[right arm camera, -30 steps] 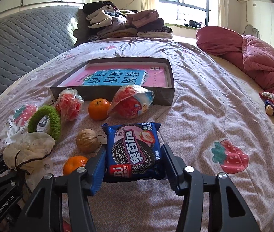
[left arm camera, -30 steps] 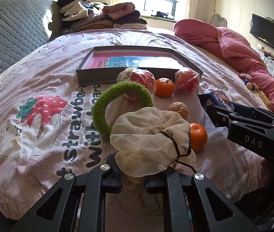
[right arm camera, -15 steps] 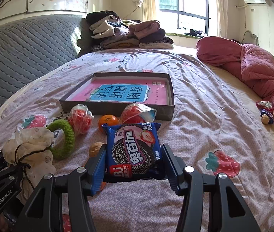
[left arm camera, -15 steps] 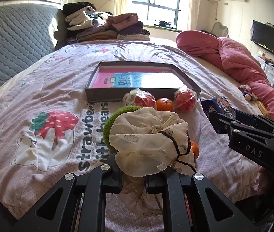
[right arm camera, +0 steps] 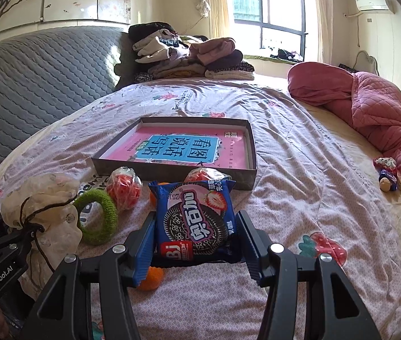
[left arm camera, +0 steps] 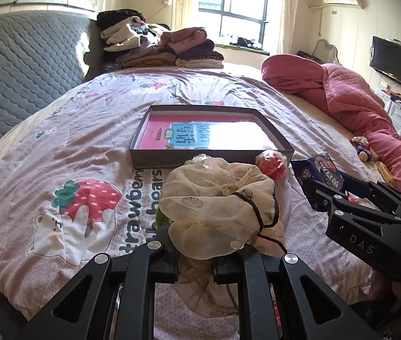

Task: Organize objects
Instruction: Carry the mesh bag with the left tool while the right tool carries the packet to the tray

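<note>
My left gripper [left arm camera: 194,266] is shut on a cream drawstring pouch [left arm camera: 217,209] and holds it above the bed; the pouch also shows in the right wrist view [right arm camera: 42,198]. My right gripper [right arm camera: 197,243] is shut on a blue cookie packet [right arm camera: 197,218], which also shows in the left wrist view [left arm camera: 316,172]. A shallow dark box [right arm camera: 172,172] with a pink and blue book [right arm camera: 183,147] inside lies ahead on the bed. In front of it lie a green knitted ring [right arm camera: 98,218], two red wrapped items [right arm camera: 124,189], and an orange [right arm camera: 150,279] under the packet.
The bed has a strawberry-print sheet [left arm camera: 73,170]. Folded clothes [right arm camera: 189,56] are stacked at the far end. A pink quilt [right arm camera: 370,107] lies along the right side with small toys [right arm camera: 387,172] next to it. A grey quilted headboard [right arm camera: 30,85] is on the left.
Both grippers have risen with their loads and tilted up. The pouch and packet are higher above the bed, and the fruit below is now mostly hidden behind them.
</note>
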Demonstrator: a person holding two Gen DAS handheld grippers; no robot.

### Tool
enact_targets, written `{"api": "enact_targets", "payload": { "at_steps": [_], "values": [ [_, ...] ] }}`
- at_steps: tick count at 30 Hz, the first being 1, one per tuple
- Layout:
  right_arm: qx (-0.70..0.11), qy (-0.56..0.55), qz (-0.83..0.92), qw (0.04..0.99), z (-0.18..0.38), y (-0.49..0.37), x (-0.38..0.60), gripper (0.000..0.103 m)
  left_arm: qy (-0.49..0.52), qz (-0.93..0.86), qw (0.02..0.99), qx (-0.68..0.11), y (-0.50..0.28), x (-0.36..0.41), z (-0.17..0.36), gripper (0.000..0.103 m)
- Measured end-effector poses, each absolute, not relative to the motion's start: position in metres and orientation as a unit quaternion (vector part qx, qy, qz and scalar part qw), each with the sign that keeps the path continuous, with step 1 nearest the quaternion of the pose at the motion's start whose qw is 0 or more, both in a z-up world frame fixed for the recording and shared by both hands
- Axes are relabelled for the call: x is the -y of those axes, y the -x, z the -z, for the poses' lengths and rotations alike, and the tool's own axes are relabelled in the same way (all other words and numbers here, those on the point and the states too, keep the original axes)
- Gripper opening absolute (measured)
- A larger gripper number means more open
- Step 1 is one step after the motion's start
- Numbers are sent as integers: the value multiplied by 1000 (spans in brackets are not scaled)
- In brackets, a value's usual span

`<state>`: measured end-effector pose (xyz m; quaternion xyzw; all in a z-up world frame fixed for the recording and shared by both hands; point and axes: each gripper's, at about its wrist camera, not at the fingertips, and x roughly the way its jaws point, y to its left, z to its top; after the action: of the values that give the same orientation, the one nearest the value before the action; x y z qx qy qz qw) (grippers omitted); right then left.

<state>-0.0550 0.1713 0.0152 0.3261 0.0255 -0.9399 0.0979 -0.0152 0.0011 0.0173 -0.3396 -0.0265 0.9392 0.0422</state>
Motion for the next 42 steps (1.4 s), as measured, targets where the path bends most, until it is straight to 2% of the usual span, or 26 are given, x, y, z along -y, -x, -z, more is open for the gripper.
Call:
{"api": "enact_targets", "payload": {
  "at_steps": [28,42],
  "values": [
    [-38,-287,952,98,-55,99,-149,55,323,-946,18,20,74,0,-52,15],
    [-44,-291,951,93,-52,134,-141,55,329,-944,0,15,122,12,-49,15]
  ]
}}
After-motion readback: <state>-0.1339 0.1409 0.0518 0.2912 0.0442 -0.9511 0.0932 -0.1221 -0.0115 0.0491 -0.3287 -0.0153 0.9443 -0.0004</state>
